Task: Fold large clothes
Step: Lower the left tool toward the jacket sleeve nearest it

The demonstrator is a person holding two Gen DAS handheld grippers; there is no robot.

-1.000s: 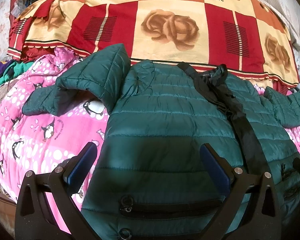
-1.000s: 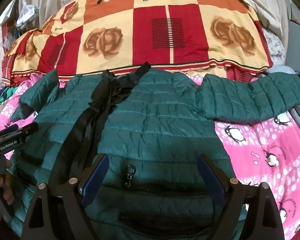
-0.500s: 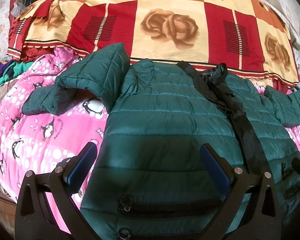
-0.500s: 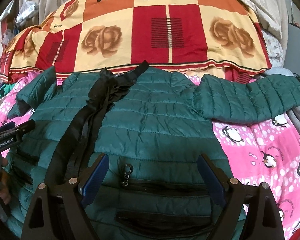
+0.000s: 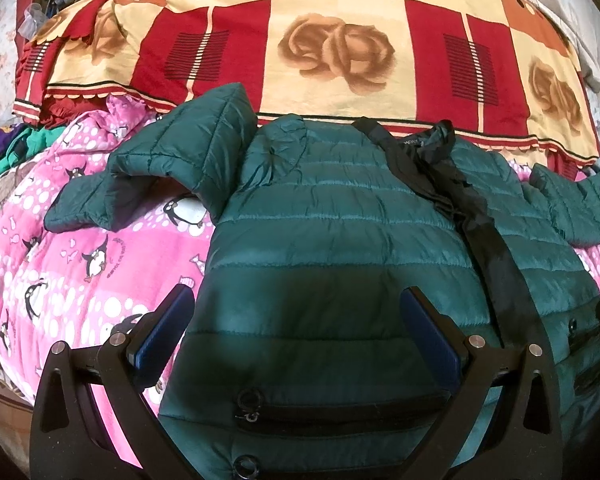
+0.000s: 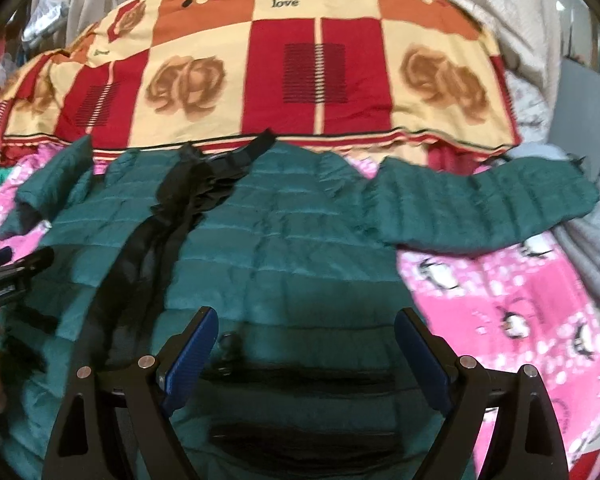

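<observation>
A dark green quilted jacket (image 5: 340,232) lies front up on a pink penguin blanket, its black zip placket (image 5: 480,232) running down the middle. Its left sleeve (image 5: 180,160) is bent and folded over itself; the right sleeve (image 6: 480,208) stretches out sideways. My left gripper (image 5: 296,320) hovers open above the jacket's left front panel, over a zipped pocket (image 5: 340,412). Over the right front panel my right gripper (image 6: 306,340) is open too, above another pocket (image 6: 300,376). Nothing is between either pair of blue pads. The left gripper's tip (image 6: 16,272) shows at the right wrist view's left edge.
A red, orange and cream rose-patterned quilt (image 5: 340,40) is piled behind the jacket's collar. The pink penguin blanket (image 5: 80,260) spreads to both sides (image 6: 520,320). Grey fabric (image 6: 592,240) lies at the far right, mixed clothes (image 5: 4,152) at the far left.
The right gripper's view has shifted right and slightly closer, with motion blur, so the outstretched sleeve sits more central. The left gripper has barely moved. Both stay open.
</observation>
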